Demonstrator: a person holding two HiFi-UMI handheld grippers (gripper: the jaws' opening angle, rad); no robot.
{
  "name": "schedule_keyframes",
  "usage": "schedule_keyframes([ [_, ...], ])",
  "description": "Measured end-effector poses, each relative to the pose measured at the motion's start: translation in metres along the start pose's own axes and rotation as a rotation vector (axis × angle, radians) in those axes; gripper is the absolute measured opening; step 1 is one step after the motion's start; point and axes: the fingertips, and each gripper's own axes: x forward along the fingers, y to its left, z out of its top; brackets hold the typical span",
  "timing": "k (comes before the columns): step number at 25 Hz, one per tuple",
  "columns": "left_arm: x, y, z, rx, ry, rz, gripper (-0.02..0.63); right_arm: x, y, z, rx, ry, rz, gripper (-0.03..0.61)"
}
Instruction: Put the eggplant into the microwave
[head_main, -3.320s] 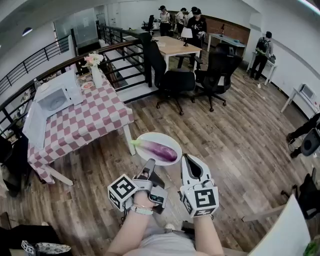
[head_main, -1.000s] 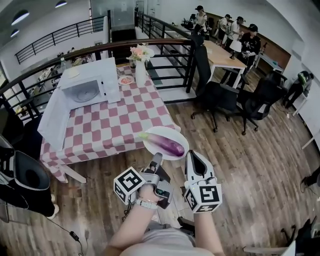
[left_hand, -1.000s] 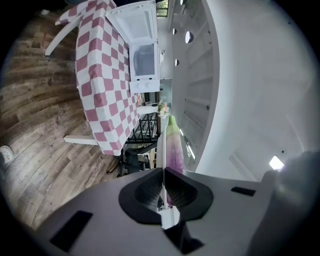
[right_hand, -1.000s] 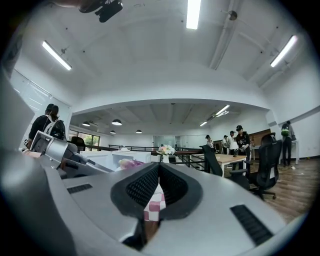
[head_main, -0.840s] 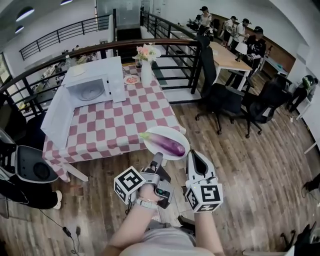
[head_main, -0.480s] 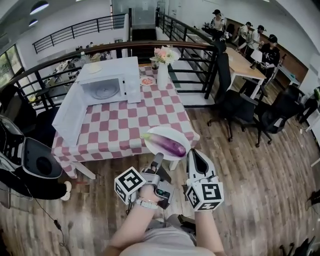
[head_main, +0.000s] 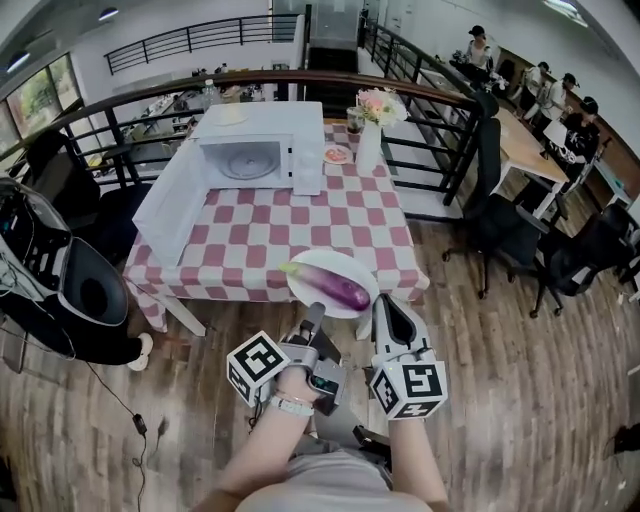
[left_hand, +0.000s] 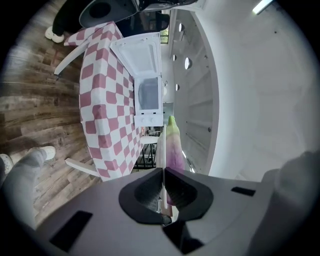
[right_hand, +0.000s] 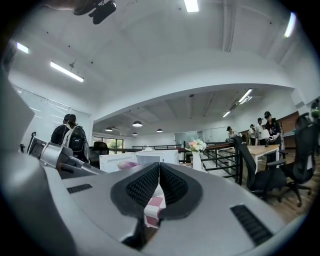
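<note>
The task appears to be at its approach stage: the long, glossy purple eggplant with a pale green stem end (head_main: 332, 287) lies on a round, smooth white plate (head_main: 352, 264), which is held in the air near the front edge of the desk (head_main: 300, 232), well apart from the white box-shaped microwave (head_main: 262, 150). The microwave's flat white door (head_main: 178, 205) is already swung fully open, and a round turntable can be made out in the cavity, so what seems to be left is the reach across the desk and the placing inside. The left gripper (head_main: 312, 312) is turned on its side, its dark ribbed fingers clamped on the plate's thin rim. The fingers of the right gripper (head_main: 386, 303) are pressed together with nothing seen between them, the tip just beside the plate's right rim; contact cannot be judged. The desk is draped in a soft red-and-white checked cloth, and the floor is of wooden planks.
</note>
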Motion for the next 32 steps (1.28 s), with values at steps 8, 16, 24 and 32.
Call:
schedule_keyframes([
  [8, 0.007, -0.003, 0.051, 0.009, -0.123, -0.009, 0.017, 0.049, 0.019, -0.001, 0.015, -0.009, 0.107, 0.025],
  [16, 0.027, -0.001, 0.102, 0.002, -0.216, -0.004, 0.017, 0.108, 0.031, -0.003, 0.046, -0.007, 0.178, 0.025],
  [24, 0.058, 0.004, 0.166, -0.018, -0.296, 0.008, 0.017, 0.182, 0.044, -0.01, 0.057, 0.017, 0.241, 0.025],
  [32, 0.099, 0.008, 0.223, -0.028, -0.333, 0.006, 0.017, 0.257, 0.053, -0.014, 0.058, 0.027, 0.284, 0.025],
])
